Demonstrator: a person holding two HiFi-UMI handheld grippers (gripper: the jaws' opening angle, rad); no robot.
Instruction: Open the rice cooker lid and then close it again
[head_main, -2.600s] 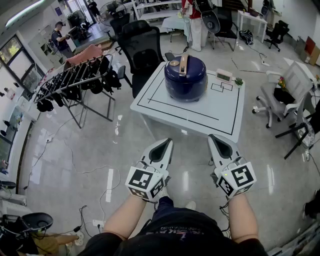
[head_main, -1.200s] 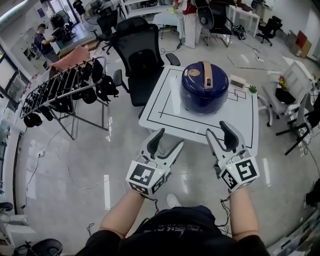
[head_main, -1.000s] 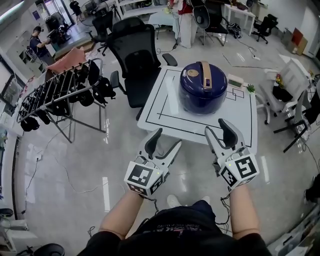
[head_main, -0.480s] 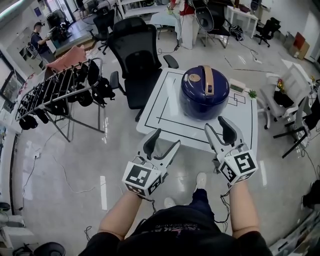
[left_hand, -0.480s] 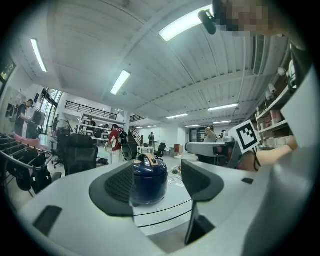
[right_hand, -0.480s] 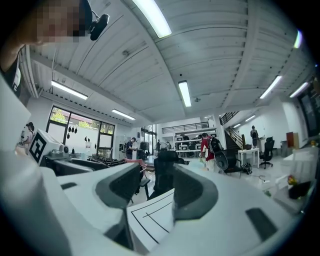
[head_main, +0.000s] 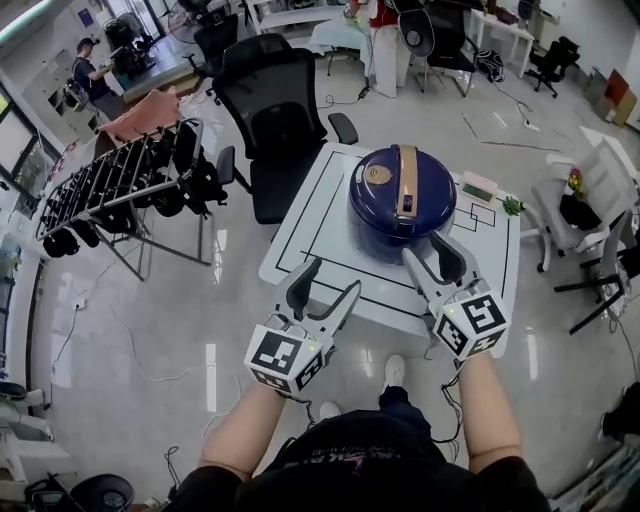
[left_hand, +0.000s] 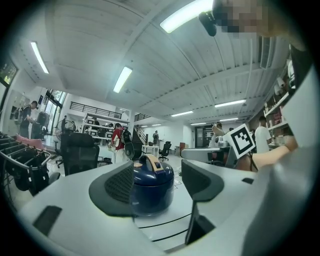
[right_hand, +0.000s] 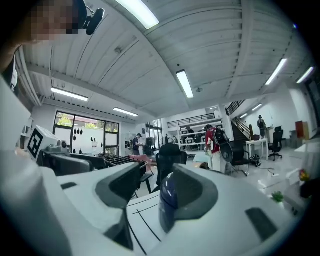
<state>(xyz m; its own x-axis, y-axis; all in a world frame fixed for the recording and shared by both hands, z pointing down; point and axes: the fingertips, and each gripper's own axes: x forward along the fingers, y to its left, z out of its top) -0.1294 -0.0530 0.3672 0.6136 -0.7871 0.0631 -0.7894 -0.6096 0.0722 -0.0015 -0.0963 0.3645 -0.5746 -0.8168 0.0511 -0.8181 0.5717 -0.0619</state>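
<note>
A dark blue rice cooker (head_main: 400, 200) with a tan handle strip along its closed lid stands on the white table (head_main: 300, 240). My left gripper (head_main: 327, 282) hangs open over the table's near edge, short of the cooker and to its left. My right gripper (head_main: 430, 252) is open too, and its tips overlap the cooker's near side in the head view. In the left gripper view the cooker (left_hand: 152, 187) shows between the parted jaws, some way ahead. In the right gripper view part of the cooker (right_hand: 166, 200) shows close behind the right jaw. Neither gripper holds anything.
A black office chair (head_main: 275, 120) stands behind the table's far left corner. A rack hung with dark items (head_main: 130, 170) is to the left. On the table's far right lie a small device (head_main: 478, 187) and a little plant (head_main: 513, 206). A white chair (head_main: 600, 180) is at right.
The person has walked up to the table. Both grippers have moved forward from over the floor to the table's near edge, still open. The cooker's lid is closed throughout.
</note>
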